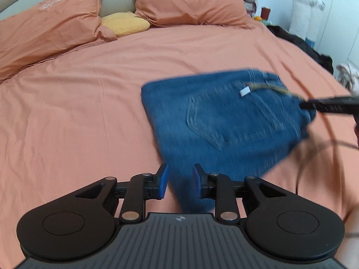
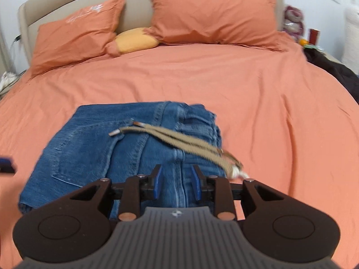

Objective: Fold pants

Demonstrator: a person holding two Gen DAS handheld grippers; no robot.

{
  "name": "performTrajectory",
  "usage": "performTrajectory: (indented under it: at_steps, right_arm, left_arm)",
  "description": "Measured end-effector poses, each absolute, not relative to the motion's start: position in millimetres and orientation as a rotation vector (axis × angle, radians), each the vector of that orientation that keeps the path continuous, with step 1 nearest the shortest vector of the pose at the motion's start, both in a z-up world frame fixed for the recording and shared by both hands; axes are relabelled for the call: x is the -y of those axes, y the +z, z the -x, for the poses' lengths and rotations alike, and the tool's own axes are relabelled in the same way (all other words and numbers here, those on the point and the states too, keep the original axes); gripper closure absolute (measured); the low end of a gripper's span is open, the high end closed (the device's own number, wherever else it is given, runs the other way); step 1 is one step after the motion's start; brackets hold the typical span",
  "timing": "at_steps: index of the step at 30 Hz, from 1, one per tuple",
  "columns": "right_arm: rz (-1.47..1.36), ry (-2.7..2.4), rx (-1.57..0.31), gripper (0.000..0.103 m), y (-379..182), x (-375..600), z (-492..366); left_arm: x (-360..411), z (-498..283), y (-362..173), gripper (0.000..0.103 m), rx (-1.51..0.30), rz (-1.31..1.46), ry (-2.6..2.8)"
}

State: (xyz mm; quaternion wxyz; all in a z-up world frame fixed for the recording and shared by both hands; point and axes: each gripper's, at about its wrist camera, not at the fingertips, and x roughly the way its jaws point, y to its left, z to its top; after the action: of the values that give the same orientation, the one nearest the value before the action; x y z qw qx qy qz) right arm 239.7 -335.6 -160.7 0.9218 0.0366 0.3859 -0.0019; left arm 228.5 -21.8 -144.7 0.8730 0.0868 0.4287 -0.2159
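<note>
The blue jeans (image 1: 226, 121) lie folded into a compact block on the orange bedspread (image 1: 78, 103), back pocket up, with a beige drawstring (image 2: 170, 141) across the waist end. My left gripper (image 1: 180, 181) is open just above the jeans' near corner, with denim showing between its blue pads. My right gripper (image 2: 175, 185) is open above the jeans' (image 2: 101, 148) waist end, with nothing held. In the left wrist view the right gripper's black finger (image 1: 329, 105) reaches over the jeans' right edge.
Two orange pillows (image 2: 206, 15) and a yellow cushion (image 2: 136, 40) lie at the beige headboard (image 2: 136, 4). Dark clothing (image 1: 300, 44) lies at the bed's right edge. White plush toys (image 1: 305, 6) stand by the wall on the right.
</note>
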Motion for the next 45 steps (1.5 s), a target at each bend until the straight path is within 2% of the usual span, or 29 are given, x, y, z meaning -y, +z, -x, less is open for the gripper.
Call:
performTrajectory:
  at_steps: [3, 5, 11, 12, 14, 16, 19, 23, 29, 33, 42, 45]
  right_arm:
    - [-0.122, -0.068, -0.761, 0.075, -177, 333, -230]
    - [-0.151, -0.089, -0.740, 0.072, -187, 332, -226]
    - [-0.160, -0.095, -0.712, 0.071, -204, 332, -225]
    - [-0.183, -0.097, -0.706, 0.071, -205, 335, -225]
    - [-0.217, -0.095, -0.693, 0.071, -208, 339, -225]
    - [-0.218, -0.083, -0.687, 0.071, -209, 341, -225]
    - [-0.223, -0.068, -0.684, 0.071, -209, 344, -225]
    - [-0.238, -0.063, -0.692, 0.071, -211, 347, -226]
    - [-0.247, -0.041, -0.715, 0.072, -214, 348, -227]
    - [-0.228, -0.033, -0.720, 0.072, -217, 347, -226]
    - [-0.187, -0.057, -0.711, 0.072, -213, 343, -223]
    - [-0.161, -0.074, -0.683, 0.065, -204, 336, -211]
  left_arm:
    - [25, -207, -158, 0.060, -0.910, -0.188, -0.448]
    - [28, -199, -170, 0.058, -0.925, -0.205, -0.426]
    - [39, -193, -196, 0.050, -0.912, -0.168, -0.374]
    - [39, -194, -198, 0.051, -0.894, -0.153, -0.347]
    - [37, -202, -201, 0.071, -0.911, -0.103, -0.303]
    - [27, -211, -201, 0.076, -0.944, -0.010, -0.319]
    - [26, -211, -187, 0.081, -0.937, -0.063, -0.359]
    - [34, -210, -163, 0.082, -0.907, -0.322, -0.449]
    - [38, -219, -217, 0.082, -1.053, -0.495, -0.486]
    - [27, -222, -221, 0.082, -1.083, -0.407, -0.485]
    - [20, -197, -198, 0.081, -1.110, -0.466, -0.418]
    - [20, -189, -180, 0.075, -1.089, -0.447, -0.400]
